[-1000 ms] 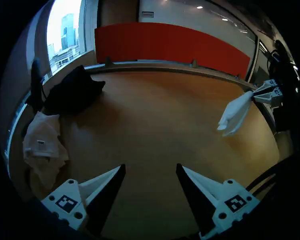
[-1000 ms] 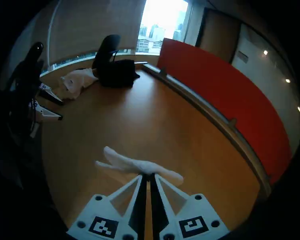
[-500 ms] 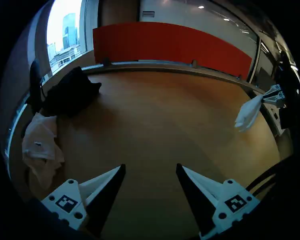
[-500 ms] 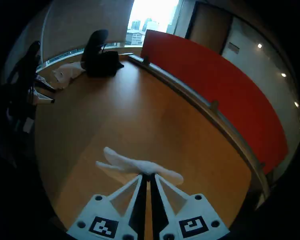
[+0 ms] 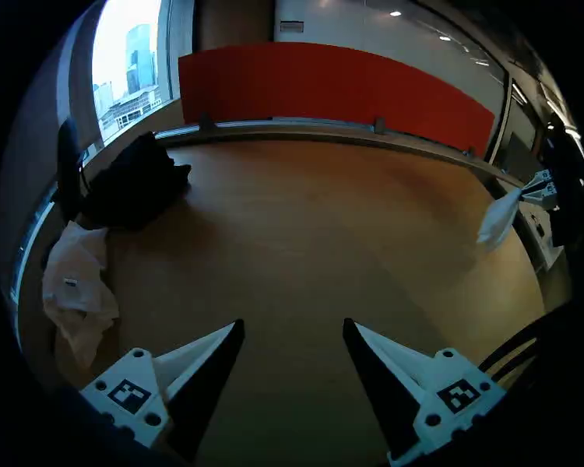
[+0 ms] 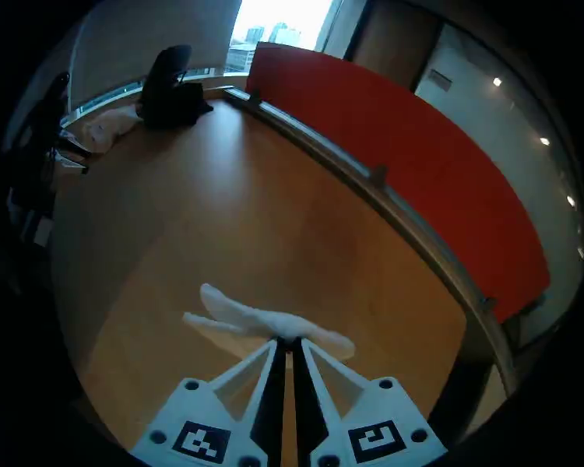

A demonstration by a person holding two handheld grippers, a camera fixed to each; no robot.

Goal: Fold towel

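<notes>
My right gripper (image 6: 289, 346) is shut on a small white towel (image 6: 253, 321), which bunches out past the fingertips above the wooden table (image 6: 214, 202). In the left gripper view that towel (image 5: 498, 219) hangs from the right gripper (image 5: 535, 190) at the table's far right end. My left gripper (image 5: 292, 331) stands open low over the table (image 5: 307, 226), with nothing between its fingers. In the right gripper view the left gripper (image 6: 72, 152) is small at the far left, near a person's dark sleeve.
A pile of pale cloth (image 5: 75, 280) lies at the table's left end beside a black bag (image 5: 132, 183). A red partition (image 5: 331, 82) runs along the table's far edge. A dark office chair (image 6: 160, 74) stands by the window.
The right gripper has carried the towel farther away to the right, toward the table's end. The left gripper has held still, open.
</notes>
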